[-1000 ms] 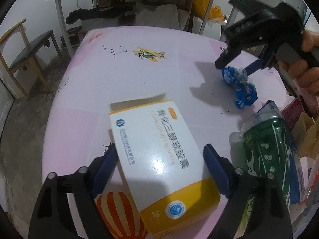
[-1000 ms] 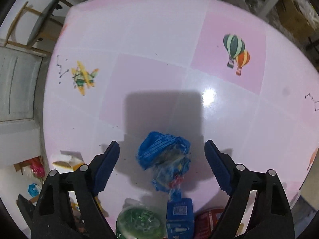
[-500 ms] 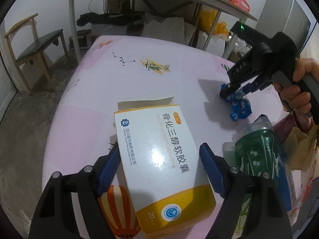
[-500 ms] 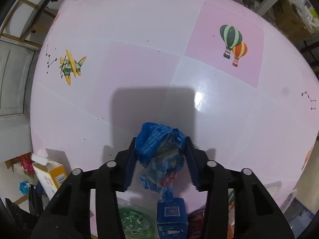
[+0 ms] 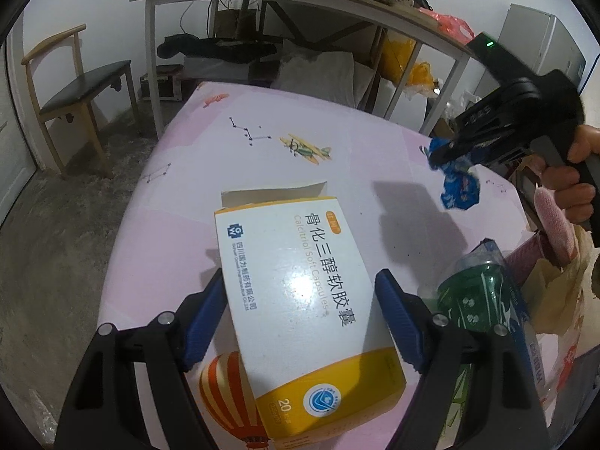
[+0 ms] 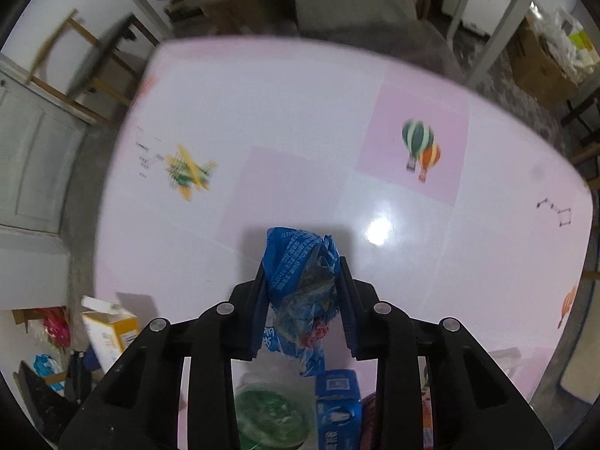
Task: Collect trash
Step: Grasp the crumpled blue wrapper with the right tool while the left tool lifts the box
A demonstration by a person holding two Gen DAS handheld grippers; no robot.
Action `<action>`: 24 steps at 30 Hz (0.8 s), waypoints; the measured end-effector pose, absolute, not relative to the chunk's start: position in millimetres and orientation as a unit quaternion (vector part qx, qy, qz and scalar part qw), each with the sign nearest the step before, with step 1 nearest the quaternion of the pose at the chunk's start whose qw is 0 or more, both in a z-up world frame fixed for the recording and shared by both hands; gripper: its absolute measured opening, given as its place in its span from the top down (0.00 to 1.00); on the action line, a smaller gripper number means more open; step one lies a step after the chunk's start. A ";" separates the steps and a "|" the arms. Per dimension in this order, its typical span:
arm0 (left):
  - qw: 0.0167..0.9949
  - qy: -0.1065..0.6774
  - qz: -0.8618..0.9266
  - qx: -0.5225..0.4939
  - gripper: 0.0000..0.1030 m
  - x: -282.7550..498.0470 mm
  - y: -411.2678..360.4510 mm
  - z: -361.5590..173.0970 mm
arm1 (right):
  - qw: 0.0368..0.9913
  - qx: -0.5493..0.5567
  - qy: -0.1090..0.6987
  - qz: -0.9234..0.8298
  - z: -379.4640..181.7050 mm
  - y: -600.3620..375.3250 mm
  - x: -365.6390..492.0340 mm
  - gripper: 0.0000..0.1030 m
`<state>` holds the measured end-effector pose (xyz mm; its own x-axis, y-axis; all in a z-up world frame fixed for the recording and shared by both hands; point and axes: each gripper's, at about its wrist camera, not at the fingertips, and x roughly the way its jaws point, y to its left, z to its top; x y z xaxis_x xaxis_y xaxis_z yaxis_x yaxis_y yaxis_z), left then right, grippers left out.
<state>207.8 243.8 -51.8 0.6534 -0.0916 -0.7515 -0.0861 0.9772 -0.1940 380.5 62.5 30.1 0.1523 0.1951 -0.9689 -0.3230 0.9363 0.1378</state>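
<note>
My left gripper (image 5: 300, 300) is shut on a white and yellow medicine box (image 5: 300, 300), its top flap open, and holds it above the pink table (image 5: 195, 172). My right gripper (image 6: 302, 281) is shut on a crumpled blue plastic wrapper (image 6: 300, 262) and holds it lifted off the table. In the left wrist view the right gripper (image 5: 446, 153) is at the right, with the wrapper (image 5: 459, 187) hanging from it. The box also shows small at the lower left of the right wrist view (image 6: 108, 330).
A green can (image 5: 476, 300) and a blue carton (image 6: 337, 405) stand at the table's near right edge, beside more packaging (image 5: 555, 285). A wooden chair (image 5: 78, 86) stands left of the table. A metal-legged table (image 5: 300, 3) with clutter under it stands behind.
My right gripper has closed on the blue wrapper and lifted it off the table. My left gripper has kept hold of the box and tilted up a little.
</note>
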 end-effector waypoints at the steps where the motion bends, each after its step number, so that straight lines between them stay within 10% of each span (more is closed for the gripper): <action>1: 0.904 0.414 -0.001 -0.108 0.25 207.8 244.9 -50.0 | 0.763 -0.043 0.620 0.178 38.5 60.5 377.2 0.70; 24: 0.934 0.324 -0.033 -0.144 0.25 166.1 240.7 31.1 | 0.848 0.060 0.459 0.259 162.6 -23.2 293.0 0.71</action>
<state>166.1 240.7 31.1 0.7879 -0.1553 -0.5959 -0.0314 0.9563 -0.2907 293.0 -23.2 162.6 0.4445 0.4938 -0.7474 -0.3831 0.8590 0.3397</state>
